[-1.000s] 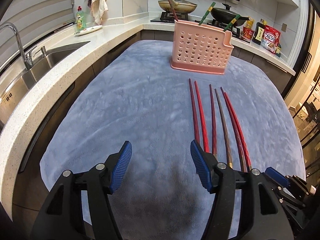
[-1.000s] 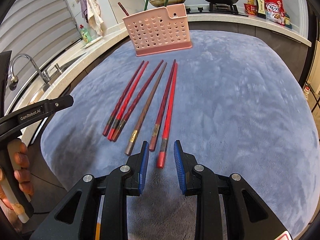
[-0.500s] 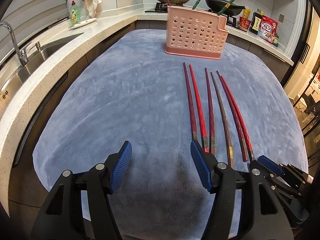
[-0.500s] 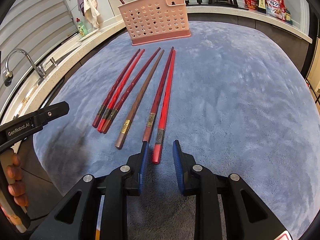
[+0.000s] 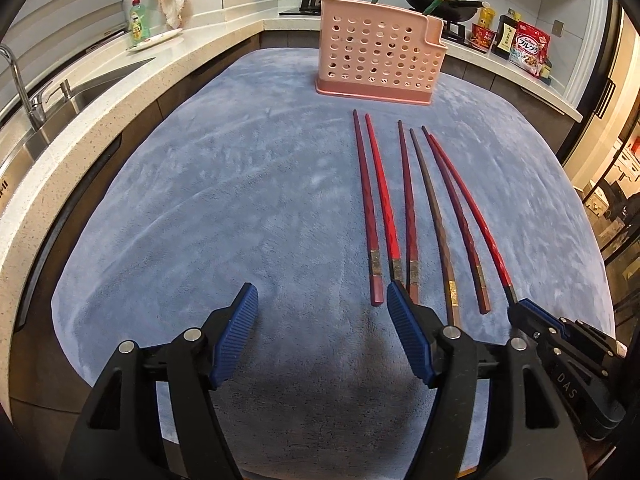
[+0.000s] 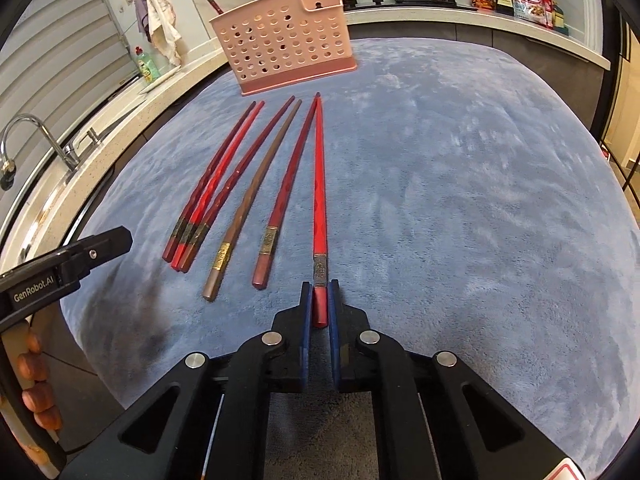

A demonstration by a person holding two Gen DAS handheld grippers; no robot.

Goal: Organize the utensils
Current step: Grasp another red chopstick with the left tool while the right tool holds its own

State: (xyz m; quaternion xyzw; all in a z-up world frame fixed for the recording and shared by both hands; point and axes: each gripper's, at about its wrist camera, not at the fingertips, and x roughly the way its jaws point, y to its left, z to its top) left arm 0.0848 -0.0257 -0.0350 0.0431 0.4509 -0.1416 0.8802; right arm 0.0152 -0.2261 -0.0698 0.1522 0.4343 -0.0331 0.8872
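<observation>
- Right tongs [image 6: 319, 312] are clamped on the near end of the bright red chopstick [image 6: 319, 184], the rightmost of six.
- Left tongs [image 5: 322, 324] stand wide apart over bare blue cloth [image 5: 200, 200], holding nothing.
- The other five chopsticks [image 6: 240, 192] lie side by side to the left.
- Pink holder [image 6: 284, 52] stands at the far end of the table; open cloth spreads right, to the table's edge.
</observation>
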